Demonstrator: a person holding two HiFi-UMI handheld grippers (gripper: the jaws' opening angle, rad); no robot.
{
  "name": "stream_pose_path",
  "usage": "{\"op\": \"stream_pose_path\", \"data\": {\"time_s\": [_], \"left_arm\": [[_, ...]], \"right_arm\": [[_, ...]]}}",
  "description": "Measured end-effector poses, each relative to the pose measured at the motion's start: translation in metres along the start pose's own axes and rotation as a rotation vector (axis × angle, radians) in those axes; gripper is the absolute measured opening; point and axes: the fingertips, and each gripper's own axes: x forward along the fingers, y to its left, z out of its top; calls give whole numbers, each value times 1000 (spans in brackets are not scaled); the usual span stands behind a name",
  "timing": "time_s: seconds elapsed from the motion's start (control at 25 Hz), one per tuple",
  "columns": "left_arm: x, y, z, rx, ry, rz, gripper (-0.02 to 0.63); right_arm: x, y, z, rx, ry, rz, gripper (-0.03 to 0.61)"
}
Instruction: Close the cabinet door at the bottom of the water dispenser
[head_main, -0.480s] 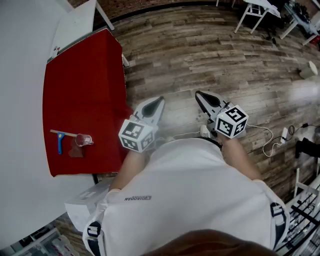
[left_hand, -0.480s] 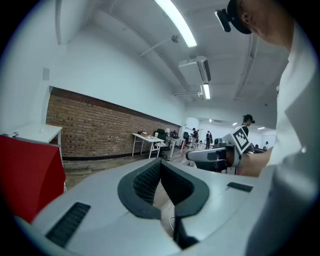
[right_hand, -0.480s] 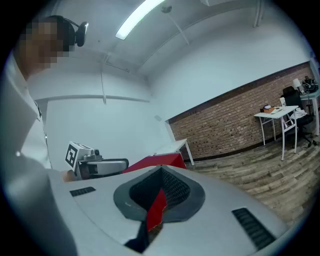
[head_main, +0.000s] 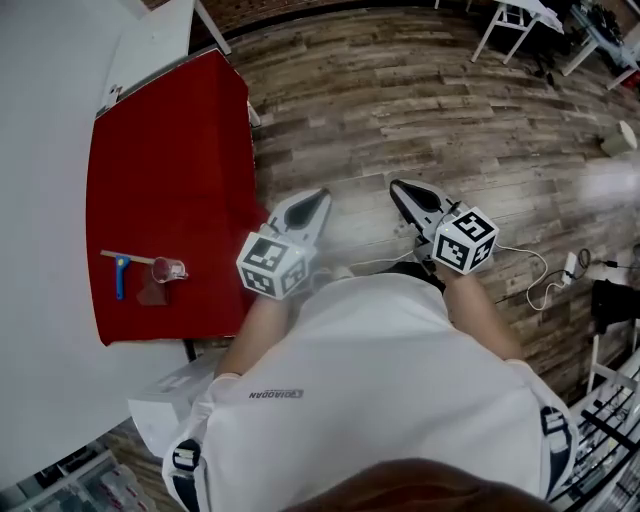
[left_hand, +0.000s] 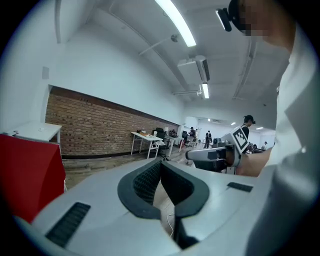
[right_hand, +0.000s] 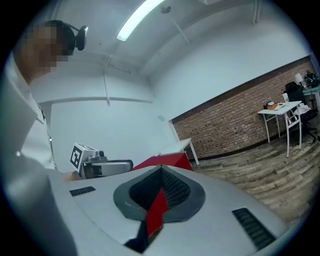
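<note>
Red table (head_main: 170, 180), left of your left gripper (head_main: 320, 197): barely shifted from a moment ago. Left gripper and right gripper (head_main: 397, 187): unmoved before your waist, both clenched, empty. Cabinet door: in no view; you likely have yet to begin closing it.

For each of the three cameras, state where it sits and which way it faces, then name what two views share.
Head view: on the person's head, looking steeply down at the red table; shows the white shirt, left hand-held gripper and right hand-held gripper.
Left gripper view: rides the left hand-held gripper, facing along its jaws toward the brick wall; shirt at right.
Right gripper view: rides the right hand-held gripper, facing the white wall; shirt at left.
Shared: all three show the red table; each gripper view catches the other gripper.
</note>
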Motion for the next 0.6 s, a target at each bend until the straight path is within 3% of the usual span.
{"op": "stream_pose_path", "data": {"time_s": [0.24, 0.6], "left_arm": [[2, -19, -3, -31, -16, 37, -8], [1, -75, -10, -79, -61, 217, -8]], "right_arm": [[-9, 7, 0, -127, 24, 47, 12], [-50, 15, -6, -131, 103, 291, 12]]}}
